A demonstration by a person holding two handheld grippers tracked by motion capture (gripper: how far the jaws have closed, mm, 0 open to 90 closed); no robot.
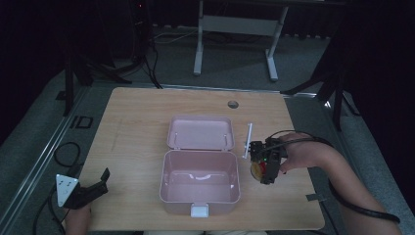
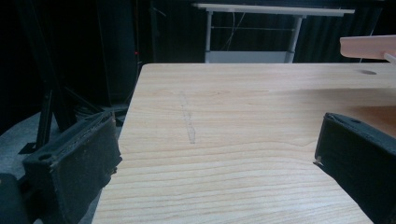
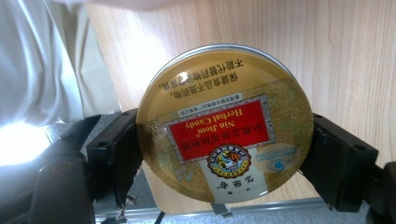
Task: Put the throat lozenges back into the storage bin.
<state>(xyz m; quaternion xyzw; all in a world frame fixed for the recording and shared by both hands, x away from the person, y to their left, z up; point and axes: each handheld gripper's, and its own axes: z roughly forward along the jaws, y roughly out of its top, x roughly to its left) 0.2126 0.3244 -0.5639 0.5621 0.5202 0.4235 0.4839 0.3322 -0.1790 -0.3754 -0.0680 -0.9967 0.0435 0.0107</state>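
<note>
Left to right: the left gripper (image 1: 93,190) rests at the table's (image 1: 132,122) near-left corner, jaws spread and empty. At centre sits a pink box (image 1: 199,188), its lid (image 1: 200,132) laid open. Just right of the box, the right gripper (image 3: 224,154) clasps a round gold tin (image 3: 225,123) labelled "Nin Jiom Herbal Candy".

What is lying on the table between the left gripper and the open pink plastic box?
Nothing: in the high view, only bare wooden table separates the left gripper from the open pink plastic box.
</note>
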